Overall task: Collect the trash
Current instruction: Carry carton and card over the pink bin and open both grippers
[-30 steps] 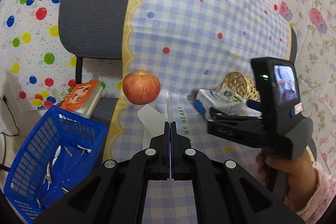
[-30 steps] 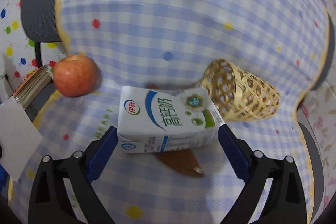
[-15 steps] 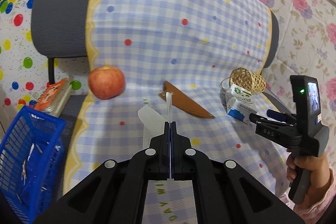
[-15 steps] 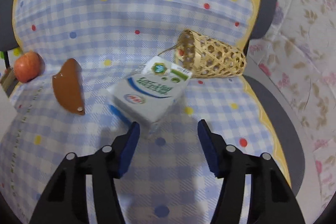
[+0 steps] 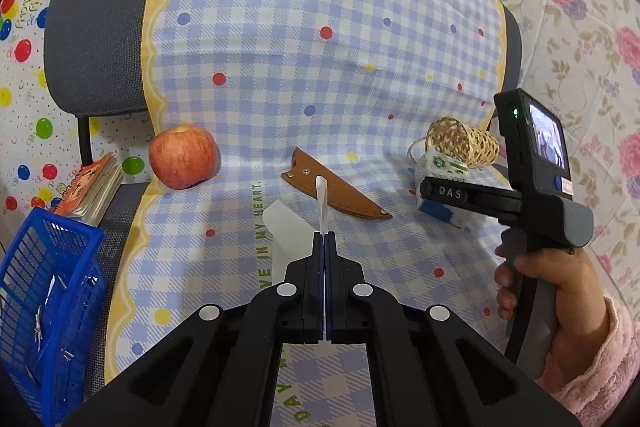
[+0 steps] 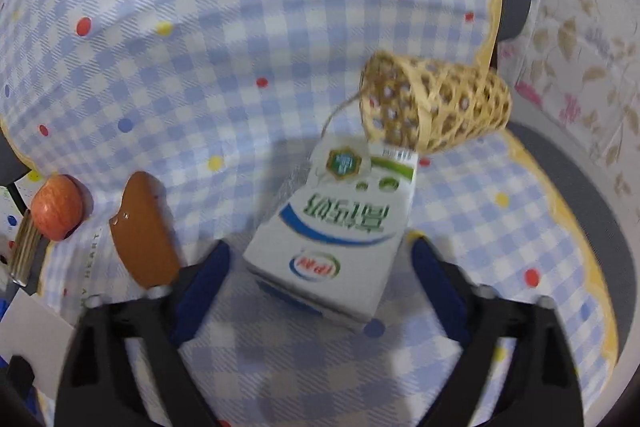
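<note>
Your left tongs (image 5: 323,243) are pinched on a white scrap (image 5: 321,202) while your right tongs (image 6: 320,259) are opening around the milk carton (image 6: 340,227) lying beside the wicker basket (image 6: 436,107); next, close squarely on its sides.

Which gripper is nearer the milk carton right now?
Right. The right gripper has the milk carton between its opening jaws, pads not touching it. The left gripper, shut on a white card, is across the cloth by the brown sheath.

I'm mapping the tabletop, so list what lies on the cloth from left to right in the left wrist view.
apple → brown sheath → milk carton → wicker basket
</note>
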Demonstrator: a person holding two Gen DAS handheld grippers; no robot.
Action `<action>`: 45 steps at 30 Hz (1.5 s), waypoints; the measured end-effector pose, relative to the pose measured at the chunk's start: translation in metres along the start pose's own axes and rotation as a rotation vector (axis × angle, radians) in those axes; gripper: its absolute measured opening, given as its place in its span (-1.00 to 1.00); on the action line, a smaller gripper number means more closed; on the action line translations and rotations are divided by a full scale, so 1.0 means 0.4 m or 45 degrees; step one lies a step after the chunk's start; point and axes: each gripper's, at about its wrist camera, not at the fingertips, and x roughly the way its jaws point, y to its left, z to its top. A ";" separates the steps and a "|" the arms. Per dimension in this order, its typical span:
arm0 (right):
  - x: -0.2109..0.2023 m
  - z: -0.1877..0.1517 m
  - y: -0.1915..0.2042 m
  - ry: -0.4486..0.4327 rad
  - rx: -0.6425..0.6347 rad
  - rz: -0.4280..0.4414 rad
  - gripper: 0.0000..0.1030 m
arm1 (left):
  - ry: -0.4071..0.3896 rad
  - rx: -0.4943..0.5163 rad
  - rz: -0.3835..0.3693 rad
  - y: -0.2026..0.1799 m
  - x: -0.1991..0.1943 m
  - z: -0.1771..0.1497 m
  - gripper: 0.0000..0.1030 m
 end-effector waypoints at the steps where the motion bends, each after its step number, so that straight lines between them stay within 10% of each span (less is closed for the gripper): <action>1: -0.008 -0.008 -0.004 -0.007 -0.011 0.003 0.44 | 0.000 0.001 -0.002 -0.001 -0.004 -0.003 -1.00; 10: -0.252 -0.116 -0.065 -0.152 -0.226 0.231 0.39 | -0.034 0.038 -0.055 -0.058 -0.095 -0.028 -1.00; 25: -0.536 -0.295 -0.215 -0.278 -0.246 0.313 0.40 | -0.122 0.191 -0.184 -0.268 -0.293 -0.076 -1.00; 45: -0.684 -0.573 -0.459 -0.200 -0.181 0.098 0.41 | -0.043 0.426 -0.505 -0.571 -0.360 -0.314 -1.00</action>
